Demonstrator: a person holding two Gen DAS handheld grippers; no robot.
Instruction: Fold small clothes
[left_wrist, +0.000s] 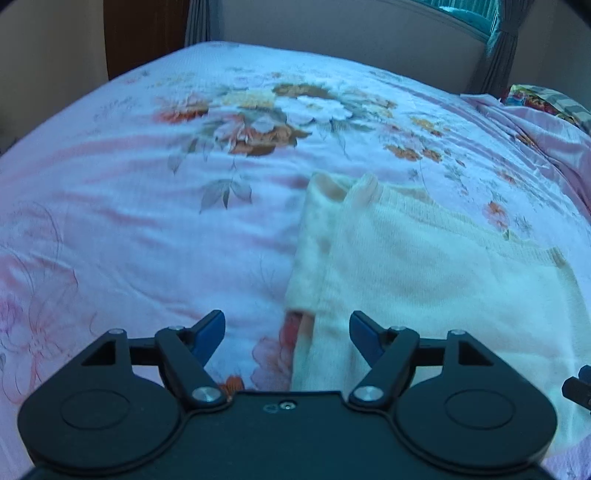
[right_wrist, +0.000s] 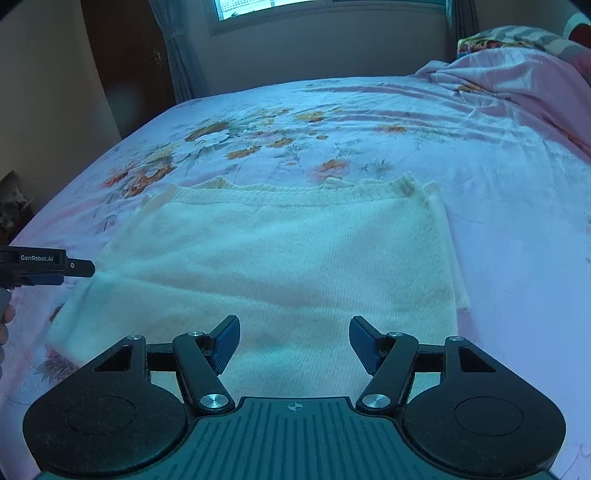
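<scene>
Cream knit garment (right_wrist: 280, 258) lies flat on the bed (right_wrist: 498, 192), on a pink floral bedsheet (left_wrist: 147, 221), with one sleeve folded in along its left edge (left_wrist: 317, 236). Above its near hem, the right hand-held gripper (right_wrist: 293, 341) has its blue pads spread wide and grips nothing. At the garment's near left edge, the left hand-held gripper (left_wrist: 287, 334) is likewise wide apart, with the fabric edge lying between its fingers. Rumpled pink bedding (right_wrist: 517, 74) is heaped at the far right.

"GenRobot.AI" on left gripper (right_wrist: 79, 268)
</scene>
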